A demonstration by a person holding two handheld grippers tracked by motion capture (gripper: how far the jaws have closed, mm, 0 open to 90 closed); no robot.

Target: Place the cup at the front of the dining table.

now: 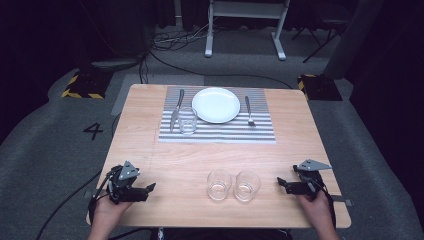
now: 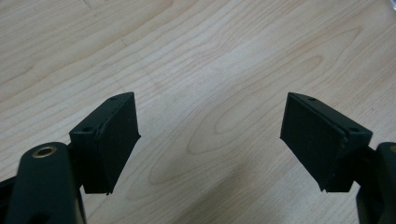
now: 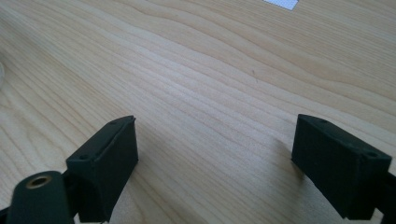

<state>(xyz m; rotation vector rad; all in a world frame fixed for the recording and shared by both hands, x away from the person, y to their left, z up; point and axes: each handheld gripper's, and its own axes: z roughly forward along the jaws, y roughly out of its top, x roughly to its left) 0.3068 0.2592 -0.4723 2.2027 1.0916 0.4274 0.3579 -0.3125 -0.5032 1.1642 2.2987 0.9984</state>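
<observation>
Two empty clear glasses (image 1: 219, 184) (image 1: 247, 185) stand side by side near the table's front edge. On the striped placemat (image 1: 220, 131) at the back sit a white plate (image 1: 216, 104), a knife (image 1: 176, 110), a fork (image 1: 248, 111) and a third glass (image 1: 187, 120). My left gripper (image 1: 151, 188) rests at the front left, open, with bare wood between its jaws (image 2: 210, 135). At the front right my right gripper (image 1: 280, 182) is open too, a little right of the glasses, holding nothing (image 3: 215, 154).
The wooden table (image 1: 150, 150) has free room between the placemat and the two front glasses. Beyond it lie grey floor, cables and a white stand (image 1: 245, 30).
</observation>
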